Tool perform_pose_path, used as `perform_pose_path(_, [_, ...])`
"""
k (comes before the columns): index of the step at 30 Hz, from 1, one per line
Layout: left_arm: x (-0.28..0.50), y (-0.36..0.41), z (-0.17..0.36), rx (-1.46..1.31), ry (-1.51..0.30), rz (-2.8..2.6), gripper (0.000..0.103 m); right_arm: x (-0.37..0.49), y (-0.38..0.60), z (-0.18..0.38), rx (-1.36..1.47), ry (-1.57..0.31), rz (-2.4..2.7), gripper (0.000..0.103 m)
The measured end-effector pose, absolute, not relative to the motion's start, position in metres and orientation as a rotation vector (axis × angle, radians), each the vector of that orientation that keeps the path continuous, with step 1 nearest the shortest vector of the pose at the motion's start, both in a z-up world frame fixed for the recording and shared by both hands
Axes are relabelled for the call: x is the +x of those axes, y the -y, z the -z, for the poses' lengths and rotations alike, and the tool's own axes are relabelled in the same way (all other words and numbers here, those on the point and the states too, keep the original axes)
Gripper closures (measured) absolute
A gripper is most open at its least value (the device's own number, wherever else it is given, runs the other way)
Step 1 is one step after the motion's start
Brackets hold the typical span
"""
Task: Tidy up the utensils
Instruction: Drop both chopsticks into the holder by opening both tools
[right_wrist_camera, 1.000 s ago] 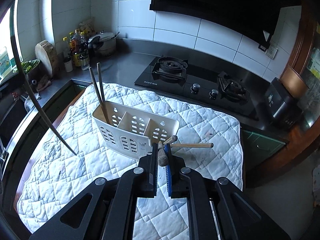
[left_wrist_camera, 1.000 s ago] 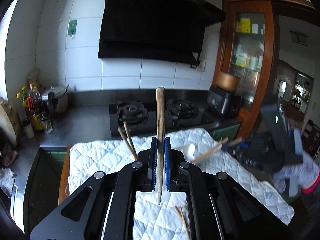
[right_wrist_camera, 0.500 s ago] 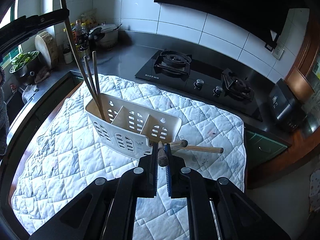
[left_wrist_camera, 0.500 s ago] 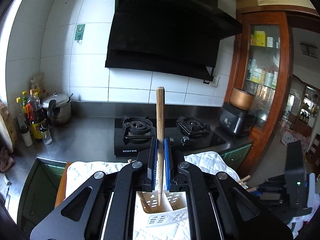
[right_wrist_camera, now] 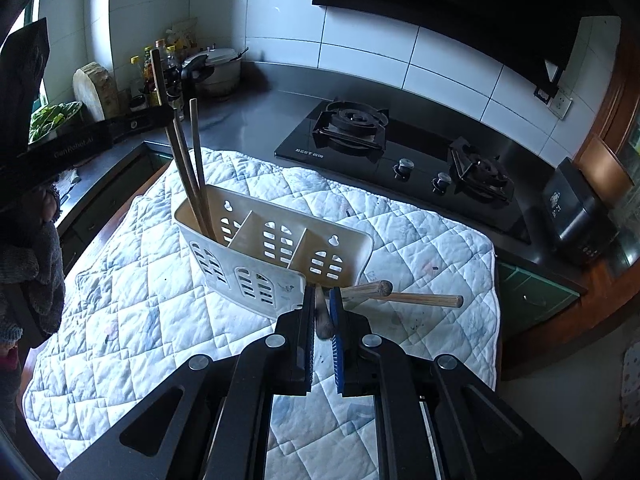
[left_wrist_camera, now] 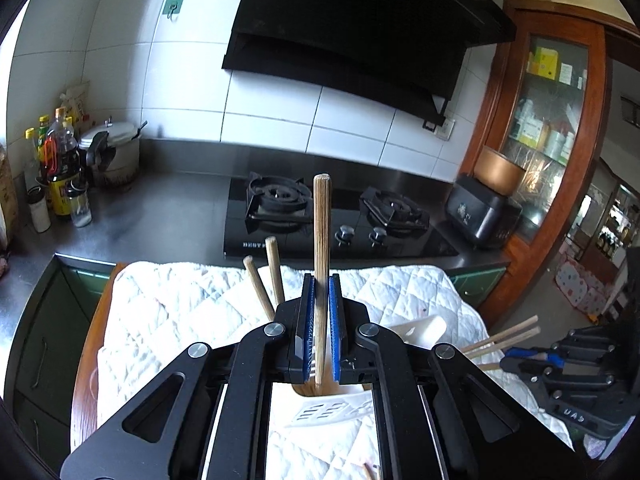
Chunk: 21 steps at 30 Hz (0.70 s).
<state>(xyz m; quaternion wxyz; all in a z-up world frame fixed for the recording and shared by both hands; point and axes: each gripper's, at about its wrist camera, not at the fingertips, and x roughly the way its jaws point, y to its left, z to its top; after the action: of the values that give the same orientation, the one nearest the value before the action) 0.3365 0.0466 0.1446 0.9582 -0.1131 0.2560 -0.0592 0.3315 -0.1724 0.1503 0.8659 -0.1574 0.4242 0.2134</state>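
Wooden and ribbed, the chopstick (left_wrist_camera: 321,264) stands upright between the blue pads of the left gripper (left_wrist_camera: 320,336), whose jaws are clenched on its lower part, its tip reaching down into the leftmost compartment of the white caddy (right_wrist_camera: 280,248); two more chopsticks (right_wrist_camera: 192,168) already lean in that same compartment. The right gripper (right_wrist_camera: 323,320), just in front of the caddy's right end, has its jaws closed on a bundle of chopsticks (right_wrist_camera: 400,294), one butt end between the pads and two others sticking out sideways to the right of the caddy. The caddy sits on a quilted white cloth (right_wrist_camera: 420,240) spread over the counter, with the black gas stove (right_wrist_camera: 400,152) behind the caddy, a dark appliance (right_wrist_camera: 576,216) off to the caddy's right, and bottles and a pot (right_wrist_camera: 216,68) far behind its left end. The chopsticks look light, stiff and smooth, so a single one should pivot easily in a pinch; holding it low on the shaft, as here, probably gives decent aim at the slot but lets the top sway. The bundle seems the riskier hold, since round sticks can roll and splay against each other; a grip across their middle would likely keep them together better. The plastic caddy appears light enough to tip if nudged.
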Motion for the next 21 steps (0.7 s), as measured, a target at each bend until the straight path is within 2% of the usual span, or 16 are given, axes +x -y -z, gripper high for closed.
perform_pose_path(3, [0.339,-0.046,-0.137,-0.230,-0.545,0.119,0.097,0.329,0.174,-0.154,-0.322,-0.872,-0.450,0.093])
perform_pose_path(5, [0.338,-0.046,-0.134,-0.235,-0.549,0.115,0.094,0.328,0.175,-0.157,-0.313,-0.861,-0.448,0.079])
perform_pose_path(10, [0.329,-0.041,-0.137,-0.195,-0.548,0.120,0.094,0.319,0.185,-0.169,-0.277,-0.819,-0.443,0.070])
perform_pose_path(13, [0.318,-0.039,-0.140,-0.180,-0.540,0.118,0.092,0.307,0.191,-0.175,-0.256,-0.791,-0.436,0.069])
perform_pose_path(15, [0.308,-0.040,-0.143,-0.184,-0.537,0.116,0.087,0.294,0.195,-0.177,-0.248,-0.770,-0.435,0.065])
perform_pose_path(16, [0.303,-0.041,-0.144,-0.186,-0.534,0.114,0.078,0.288,0.196,-0.177,-0.248,-0.760,-0.434,0.064])
perform_pose_path(17, [0.296,-0.042,-0.145,-0.185,-0.527,0.113,0.074,0.280,0.197,-0.177,-0.250,-0.752,-0.435,0.064])
perform_pose_path(21, [0.266,-0.043,-0.145,-0.187,-0.520,0.118,0.073,0.249,0.198,-0.170,-0.261,-0.730,-0.436,0.062])
